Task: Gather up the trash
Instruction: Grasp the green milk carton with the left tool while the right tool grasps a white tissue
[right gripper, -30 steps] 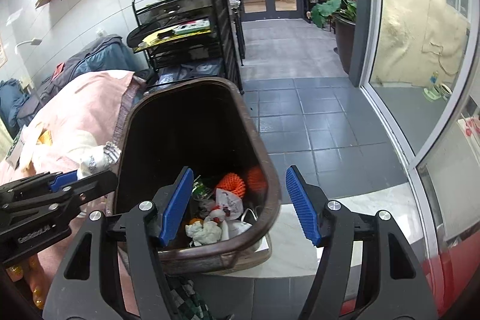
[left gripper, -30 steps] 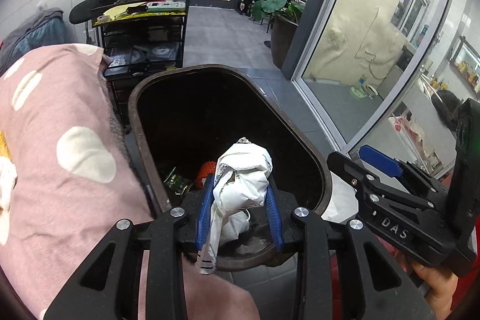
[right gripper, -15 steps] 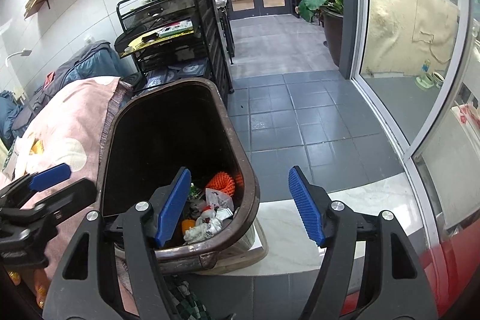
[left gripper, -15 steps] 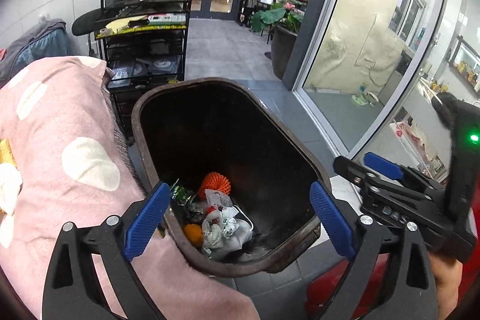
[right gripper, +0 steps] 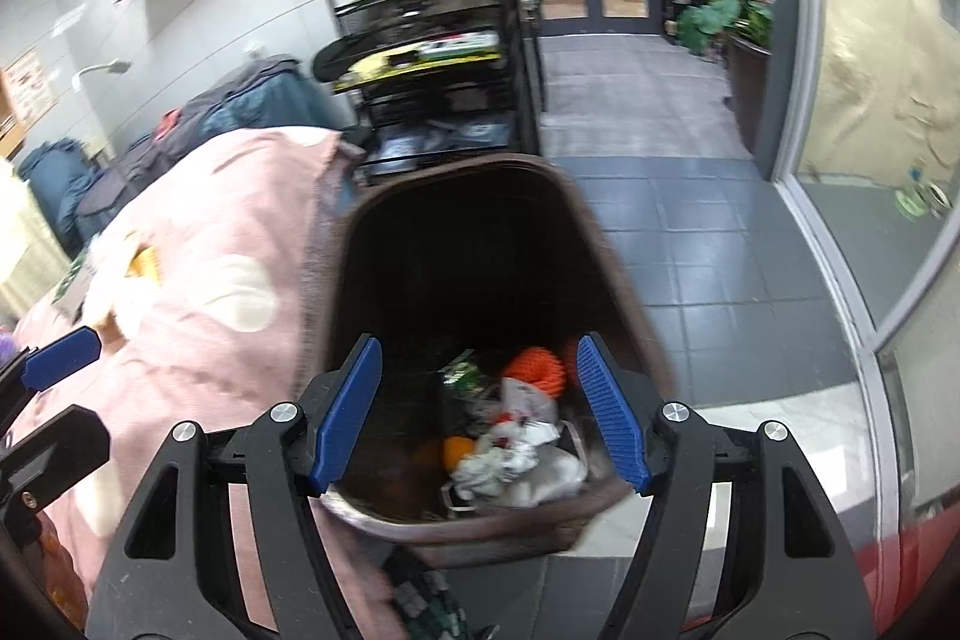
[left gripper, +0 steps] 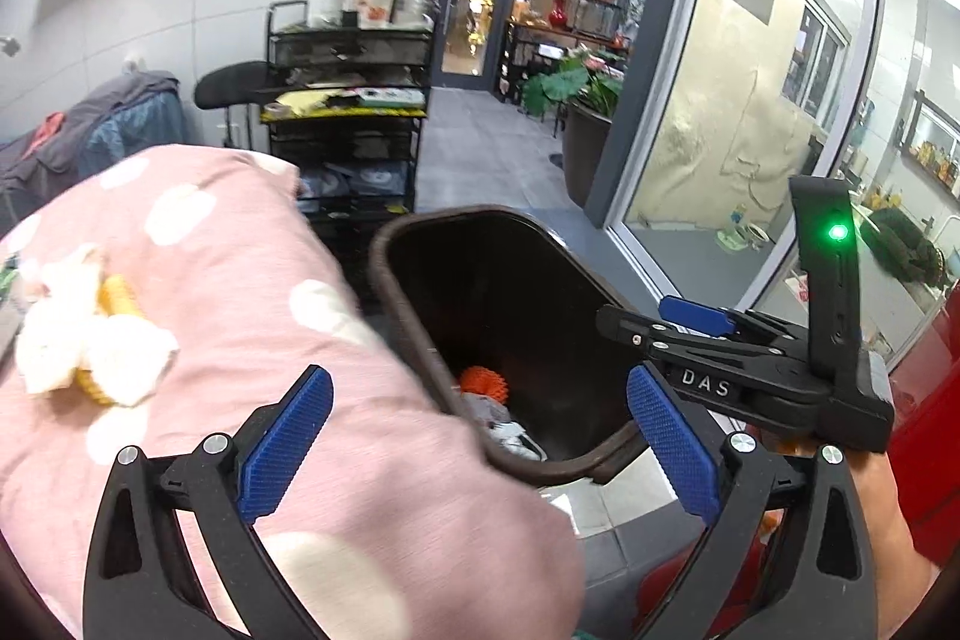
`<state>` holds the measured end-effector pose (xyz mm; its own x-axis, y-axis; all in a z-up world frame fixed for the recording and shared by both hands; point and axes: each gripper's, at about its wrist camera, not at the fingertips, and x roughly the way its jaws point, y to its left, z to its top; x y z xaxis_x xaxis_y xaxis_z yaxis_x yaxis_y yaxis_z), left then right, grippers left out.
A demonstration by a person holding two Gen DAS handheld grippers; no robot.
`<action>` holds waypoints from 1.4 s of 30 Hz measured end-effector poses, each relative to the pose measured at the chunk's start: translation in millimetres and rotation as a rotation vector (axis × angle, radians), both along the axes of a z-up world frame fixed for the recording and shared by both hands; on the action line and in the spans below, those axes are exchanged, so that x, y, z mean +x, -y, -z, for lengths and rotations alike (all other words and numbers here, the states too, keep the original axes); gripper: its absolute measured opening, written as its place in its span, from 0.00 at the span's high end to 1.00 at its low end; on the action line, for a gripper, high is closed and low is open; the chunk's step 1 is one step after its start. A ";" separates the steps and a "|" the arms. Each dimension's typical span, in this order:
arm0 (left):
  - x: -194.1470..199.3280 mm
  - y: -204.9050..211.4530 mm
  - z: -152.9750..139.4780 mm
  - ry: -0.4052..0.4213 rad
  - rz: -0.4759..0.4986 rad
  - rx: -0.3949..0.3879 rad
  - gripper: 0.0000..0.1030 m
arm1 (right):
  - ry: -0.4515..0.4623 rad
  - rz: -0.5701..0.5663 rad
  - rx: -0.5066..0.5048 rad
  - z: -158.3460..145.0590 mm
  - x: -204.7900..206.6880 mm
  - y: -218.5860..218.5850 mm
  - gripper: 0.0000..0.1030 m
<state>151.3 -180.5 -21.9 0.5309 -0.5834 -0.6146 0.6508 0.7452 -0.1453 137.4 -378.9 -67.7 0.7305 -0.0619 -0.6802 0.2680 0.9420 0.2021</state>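
A brown trash bin (left gripper: 390, 280) (right gripper: 450, 167) stands open on the tiled floor beside a pink, white-spotted blanket (left gripper: 240, 310). At its bottom lie a crumpled white wad (right gripper: 516, 466), an orange net (right gripper: 534, 367) (left gripper: 485, 381) and other scraps. My left gripper (left gripper: 477, 382) hangs over the bin's near left rim and the blanket; its jaws are opening wide, with nothing between them. My right gripper (right gripper: 478, 345) is open and empty above the bin's near end, looking down at the trash. It shows at the right of the left wrist view.
A black wire shelf cart (left gripper: 354, 112) loaded with bottles and papers stands behind the bin. A glass wall (left gripper: 720, 130) runs along the right, with a potted plant (left gripper: 576, 100) at its far end. Grey floor tiles (right gripper: 690, 232) lie to the bin's right.
My left gripper let go of the white wad, which now lies in the bin, and spread wide while drawing back left over the blanket. The right gripper shifted left over the bin.
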 end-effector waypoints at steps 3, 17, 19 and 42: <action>2.1 -23.4 -4.1 0.027 -0.043 0.014 0.06 | 0.010 -0.069 0.015 -6.5 10.8 -21.4 0.34; 39.5 -171.9 -1.1 0.045 -0.332 0.072 0.06 | -0.008 -0.447 -0.039 -30.3 73.5 -146.2 0.34; 48.8 -191.8 1.2 0.046 -0.365 0.099 0.06 | -0.030 -0.516 -0.045 -30.2 87.3 -168.2 0.34; 209.0 -269.9 20.2 -0.114 -0.366 0.395 0.06 | -0.349 -0.719 -0.250 18.2 214.3 -291.7 0.34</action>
<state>360.4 89.4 -42.1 0.5729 -0.0864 -0.8151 0.3349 0.9323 0.1365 351.7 -87.2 -85.9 0.3991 0.1598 -0.9029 -0.4071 0.9132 -0.0183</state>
